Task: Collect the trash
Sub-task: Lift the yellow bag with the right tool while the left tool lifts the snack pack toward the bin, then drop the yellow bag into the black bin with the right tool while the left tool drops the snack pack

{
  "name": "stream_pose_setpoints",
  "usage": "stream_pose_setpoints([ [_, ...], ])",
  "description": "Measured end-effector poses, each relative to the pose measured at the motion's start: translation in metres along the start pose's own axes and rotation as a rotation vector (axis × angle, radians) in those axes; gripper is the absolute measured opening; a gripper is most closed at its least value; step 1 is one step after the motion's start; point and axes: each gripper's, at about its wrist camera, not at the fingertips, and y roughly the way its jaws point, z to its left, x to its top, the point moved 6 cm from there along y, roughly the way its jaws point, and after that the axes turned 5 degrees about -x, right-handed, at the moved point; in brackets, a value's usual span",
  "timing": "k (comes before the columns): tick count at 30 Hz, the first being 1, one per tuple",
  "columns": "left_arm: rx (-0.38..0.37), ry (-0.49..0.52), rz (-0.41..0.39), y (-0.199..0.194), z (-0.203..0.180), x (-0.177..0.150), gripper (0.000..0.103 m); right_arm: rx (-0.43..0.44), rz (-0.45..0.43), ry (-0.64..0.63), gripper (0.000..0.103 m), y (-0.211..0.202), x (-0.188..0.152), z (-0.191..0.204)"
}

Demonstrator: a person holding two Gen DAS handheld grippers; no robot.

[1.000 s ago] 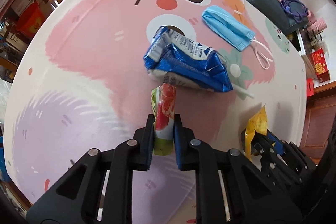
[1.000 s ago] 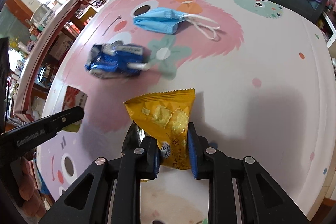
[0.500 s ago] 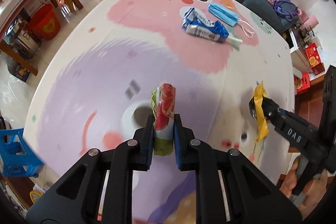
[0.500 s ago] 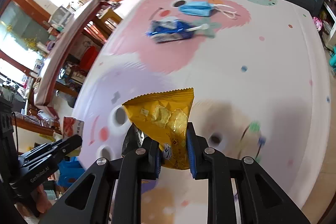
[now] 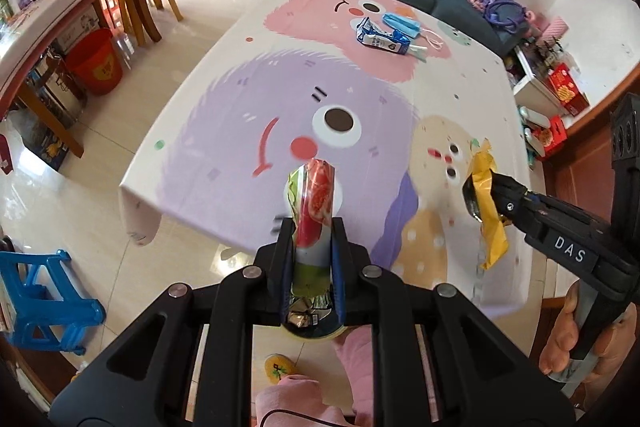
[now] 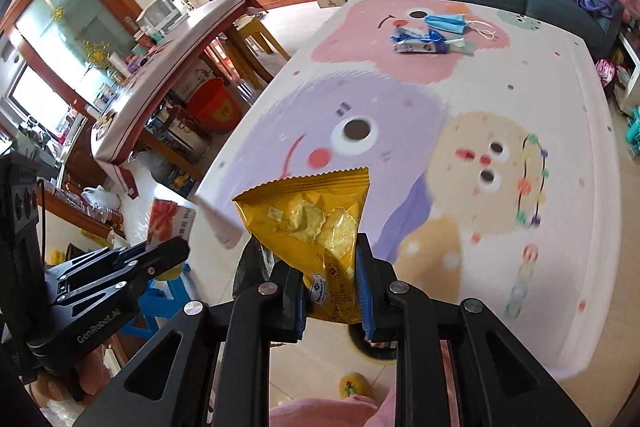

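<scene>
Left gripper (image 5: 311, 239): jaws clamped on red-green wrapper (image 5: 314, 211) | right gripper (image 6: 329, 269): jaws clamped on yellow snack bag (image 6: 310, 215) | change: I have pulled both back off the play mat (image 5: 240, 115) | remaining: blue pouch (image 5: 382, 39), face mask (image 5: 402, 23).

- Your near half of the play mat (image 5: 224, 115) lies bare, open for passing.
- At its far end, a blue wrapper (image 5: 382, 41) and face mask (image 5: 402, 23) lie just beside each other.
- A blue stool (image 5: 44, 301) stands off the mat's left corner.
</scene>
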Motion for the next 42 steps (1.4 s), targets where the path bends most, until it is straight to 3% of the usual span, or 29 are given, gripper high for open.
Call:
stream_pose_setpoints([
  [10,-0.016,0.098,0.001,-0.057,0.02,-0.097,0.013,-0.028,0.063,-0.06,0.02,-0.019,-0.1,0.036],
  [19,-0.002,0.086,0.117,-0.041,0.024,-0.17,0.013,-0.045,0.217,-0.019,0.02,0.025,-0.173,0.006],
  [26,0.019,0.014,0.215,0.016,0.029,-0.218,0.013,-0.065,0.326,0.003,0.02,0.113,-0.24,-0.027],
  [32,0.033,-0.074,0.291,0.101,0.047,-0.26,0.013,-0.083,0.381,0.053,0.02,0.201,-0.284,-0.065],
  [42,0.028,-0.118,0.299,0.238,0.061,-0.287,0.015,-0.104,0.41,0.078,0.02,0.332,-0.312,-0.12],
])
